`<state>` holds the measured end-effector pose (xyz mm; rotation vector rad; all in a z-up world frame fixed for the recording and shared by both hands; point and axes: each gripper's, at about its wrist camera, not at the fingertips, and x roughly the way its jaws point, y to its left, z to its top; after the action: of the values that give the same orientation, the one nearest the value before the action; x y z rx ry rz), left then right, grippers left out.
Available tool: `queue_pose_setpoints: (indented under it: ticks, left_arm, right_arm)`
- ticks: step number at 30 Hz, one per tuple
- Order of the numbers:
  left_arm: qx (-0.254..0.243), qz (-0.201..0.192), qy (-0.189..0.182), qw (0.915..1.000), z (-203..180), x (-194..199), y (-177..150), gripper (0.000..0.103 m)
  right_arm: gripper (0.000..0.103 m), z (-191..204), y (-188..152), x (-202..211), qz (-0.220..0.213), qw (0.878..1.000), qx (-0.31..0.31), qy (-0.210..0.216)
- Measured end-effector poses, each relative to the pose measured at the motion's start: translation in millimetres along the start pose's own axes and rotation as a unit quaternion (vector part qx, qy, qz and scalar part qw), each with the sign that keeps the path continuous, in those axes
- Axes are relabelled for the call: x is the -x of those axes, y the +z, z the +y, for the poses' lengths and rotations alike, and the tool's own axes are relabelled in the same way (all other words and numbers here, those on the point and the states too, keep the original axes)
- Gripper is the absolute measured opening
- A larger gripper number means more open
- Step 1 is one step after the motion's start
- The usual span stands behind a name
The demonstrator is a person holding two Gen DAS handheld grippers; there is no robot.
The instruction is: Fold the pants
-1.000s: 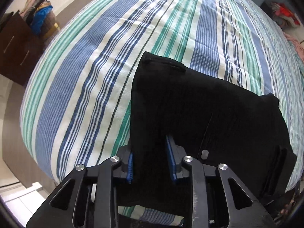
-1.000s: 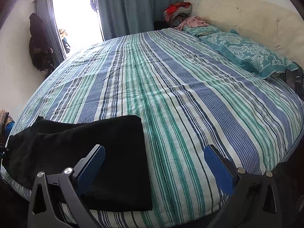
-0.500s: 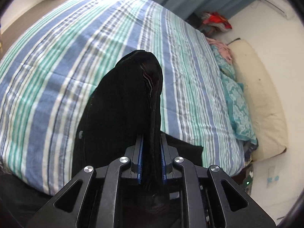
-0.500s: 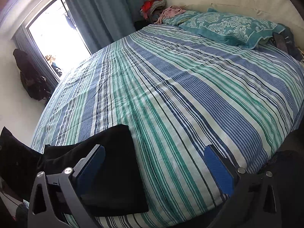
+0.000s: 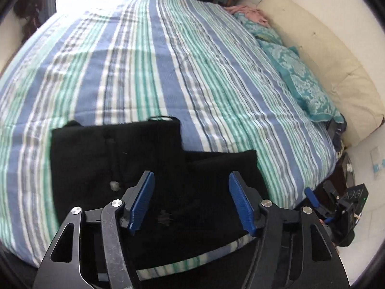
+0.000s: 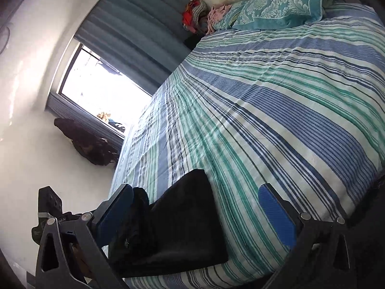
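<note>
The black pants (image 5: 115,159) lie folded flat on the striped bed (image 5: 192,60), close to its near edge, with one layer stepped over another. My left gripper (image 5: 191,201) hovers just above them. Its jaws are opening, and its blue pads (image 5: 142,200) stand apart with no fabric pinched between them. In the right wrist view the same pants (image 6: 182,216) show as a dark slab at the bed's edge. There my right gripper (image 6: 196,214) is open wide and tilted, holding nothing.
A teal patterned pillow (image 5: 300,79) and a cream headboard (image 5: 324,48) line the right side of the bed. A clothes pile (image 6: 195,14) sits in the far corner by the curtain (image 6: 134,36) and bright window (image 6: 101,79). A dark garment (image 6: 89,144) hangs on the wall.
The left gripper carried a lifted fold of the pants over, then let go; its jaws went from shut on the fabric to open. The pants now lie flat. The right gripper's view rolled sideways.
</note>
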<state>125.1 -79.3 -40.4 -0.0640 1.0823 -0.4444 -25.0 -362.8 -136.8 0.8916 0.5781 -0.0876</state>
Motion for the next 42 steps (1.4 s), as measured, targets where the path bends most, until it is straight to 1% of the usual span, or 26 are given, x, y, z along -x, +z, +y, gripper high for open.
queue_pose_setpoints:
  ticks: [2, 4, 5, 6, 7, 8, 9, 10, 12, 14, 15, 16, 18, 20, 24, 25, 28, 29, 30, 32, 33, 34, 36, 38, 39, 42]
  left_arm:
    - [0.007, -0.034, 0.052, 0.9980, 35.2, 19.6, -2.6, 0.074]
    - [0.022, -0.061, 0.124, 0.9902, 72.0, 31.0, -13.6, 0.074]
    - [0.034, -0.065, 0.156, 0.9850, 89.1, 28.2, -18.4, 0.074]
    - [0.051, -0.066, 0.181, 0.9799, 107.5, 27.9, -27.6, 0.074]
    - [0.071, -0.066, 0.195, 0.9760, 125.5, 26.5, -37.9, 0.074]
    - [0.095, -0.063, 0.202, 0.9728, 142.1, 24.5, -49.8, 0.074]
    - [0.118, -0.062, 0.203, 0.9700, 156.4, 21.7, -62.7, 0.074]
    - [0.140, -0.061, 0.205, 0.9668, 168.8, 19.6, -75.3, 0.074]
    - [0.171, -0.060, 0.213, 0.9601, 185.6, 14.9, -98.9, 0.074]
    - [0.187, -0.049, 0.226, 0.9545, 197.0, 9.2, -117.2, 0.074]
    - [0.196, -0.038, 0.230, 0.9525, 199.2, 5.8, -121.1, 0.074]
    - [0.202, -0.032, 0.228, 0.9519, 202.6, 4.3, -121.7, 0.074]
    - [0.201, -0.044, 0.227, 0.9519, 202.5, 7.1, -118.1, 0.074]
    - [0.190, -0.055, 0.234, 0.9518, 198.4, 10.3, -115.2, 0.074]
    - [0.170, -0.043, 0.235, 0.9560, 192.6, -1.5, -112.2, 0.074]
    - [0.167, -0.041, 0.236, 0.9565, 191.6, -3.5, -112.7, 0.074]
    - [0.162, -0.039, 0.239, 0.9565, 189.2, -5.7, -113.9, 0.074]
    - [0.162, -0.039, 0.240, 0.9562, 189.4, -6.1, -114.2, 0.074]
    - [0.164, -0.038, 0.241, 0.9558, 189.9, -6.7, -114.4, 0.074]
    - [0.167, -0.036, 0.243, 0.9548, 191.2, -7.9, -114.3, 0.074]
    - [0.168, -0.035, 0.245, 0.9542, 191.6, -8.3, -114.3, 0.074]
    - [0.167, -0.036, 0.248, 0.9535, 191.7, -8.4, -114.6, 0.074]
    - [0.165, -0.037, 0.256, 0.9518, 192.5, -8.0, -115.2, 0.074]
    - [0.169, -0.036, 0.260, 0.9502, 195.4, -6.9, -116.7, 0.074]
    - [0.174, -0.037, 0.258, 0.9496, 197.5, -5.4, -117.5, 0.074]
    - [0.194, -0.043, 0.248, 0.9482, 203.6, 0.1, -118.2, 0.074]
  right_arm:
    - [0.103, 14.0, -3.7, -10.6, 0.027, 0.998, 0.011, 0.052]
    - [0.103, 37.0, -14.7, -33.8, 0.086, 0.992, 0.029, 0.093]
    - [0.103, 49.2, -24.0, -49.6, 0.128, 0.984, 0.030, 0.117]
    - [0.103, 61.0, -34.5, -67.3, 0.174, 0.973, 0.024, 0.149]
    - [0.103, 72.1, -44.7, -87.1, 0.221, 0.959, 0.017, 0.178]
    - [0.102, 81.2, -54.0, -107.8, 0.265, 0.946, 0.011, 0.187]
    - [0.096, 87.4, -60.0, -127.1, 0.293, 0.939, 0.007, 0.178]
    - [0.089, 91.8, -63.0, -145.0, 0.311, 0.935, 0.005, 0.170]
    - [0.082, 99.7, -65.1, -179.0, 0.346, 0.926, 0.027, 0.151]
    - [0.076, 103.1, -66.4, -205.5, 0.378, 0.915, 0.046, 0.134]
    - [0.069, 104.9, -67.6, -214.6, 0.393, 0.908, 0.049, 0.137]
    - [0.067, 106.7, -68.2, -220.8, 0.403, 0.902, 0.052, 0.144]
    - [0.067, 112.2, -71.8, -229.6, 0.426, 0.890, 0.062, 0.153]
    - [0.067, 117.3, -78.1, -236.1, 0.441, 0.882, 0.081, 0.143]
    - [0.067, 121.6, -90.2, -249.8, 0.466, 0.869, 0.090, 0.141]
    - [0.067, 122.6, -90.3, -252.4, 0.469, 0.866, 0.083, 0.151]
    - [0.067, 126.8, -89.1, -255.5, 0.473, 0.855, 0.051, 0.206]
    - [0.067, 127.8, -89.6, -259.1, 0.476, 0.853, 0.047, 0.210]
    - [0.067, 127.2, -91.7, -264.1, 0.480, 0.853, 0.043, 0.199]
    - [0.067, 123.5, -95.5, -276.6, 0.486, 0.858, 0.034, 0.163]
    - [0.064, 124.3, -99.0, -282.1, 0.485, 0.859, 0.026, 0.159]
    - [0.063, 127.7, -102.0, -286.1, 0.484, 0.860, 0.024, 0.158]
    - [0.062, 140.5, -106.8, -288.9, 0.482, 0.863, 0.045, 0.148]
    - [0.042, 160.1, -109.3, -283.9, 0.475, 0.864, 0.104, 0.130]
    - [0.022, 167.9, -106.0, -279.1, 0.466, 0.867, 0.121, 0.128]
    - [0.020, 187.9, -84.5, -256.5, 0.435, 0.879, 0.125, 0.153]
